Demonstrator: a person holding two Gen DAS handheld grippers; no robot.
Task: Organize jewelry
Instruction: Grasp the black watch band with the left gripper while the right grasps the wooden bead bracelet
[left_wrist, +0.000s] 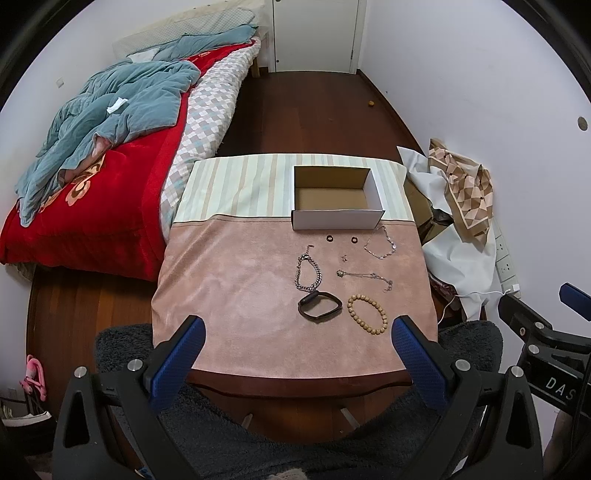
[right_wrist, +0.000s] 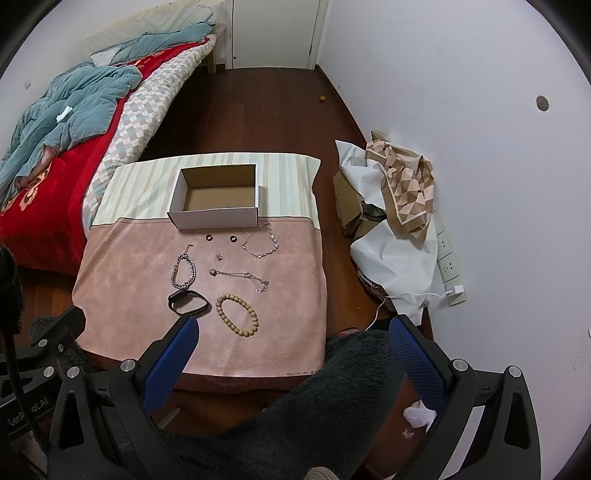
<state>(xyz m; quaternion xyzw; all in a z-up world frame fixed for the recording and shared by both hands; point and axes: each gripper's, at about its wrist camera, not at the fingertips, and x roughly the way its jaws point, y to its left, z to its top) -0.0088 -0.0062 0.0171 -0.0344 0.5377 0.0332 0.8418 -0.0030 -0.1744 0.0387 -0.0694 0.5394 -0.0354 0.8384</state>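
Note:
An empty white cardboard box (left_wrist: 337, 218) (right_wrist: 214, 218) stands at the back of a small cloth-covered table (left_wrist: 236, 280) (right_wrist: 122, 273). In front of it lie two dark rings (left_wrist: 328, 239) (right_wrist: 209, 237), a tiny earring (left_wrist: 345, 258), a silver link bracelet (left_wrist: 308, 273) (right_wrist: 183, 274), two thin chains (left_wrist: 382, 243) (right_wrist: 261, 242), a black wristband (left_wrist: 320, 302) (right_wrist: 187, 301) and a wooden bead bracelet (left_wrist: 368, 314) (right_wrist: 236, 314). My left gripper (left_wrist: 297, 332) and right gripper (right_wrist: 293, 332) are both open and empty, held back from the table's near edge.
A bed with red and blue covers (left_wrist: 92, 155) stands to the left. A pile of cloth and cardboard (right_wrist: 391, 206) lies against the right wall, with wall sockets and a charger cable (right_wrist: 448, 273). Dark wooden floor (left_wrist: 314, 110) runs to a door behind.

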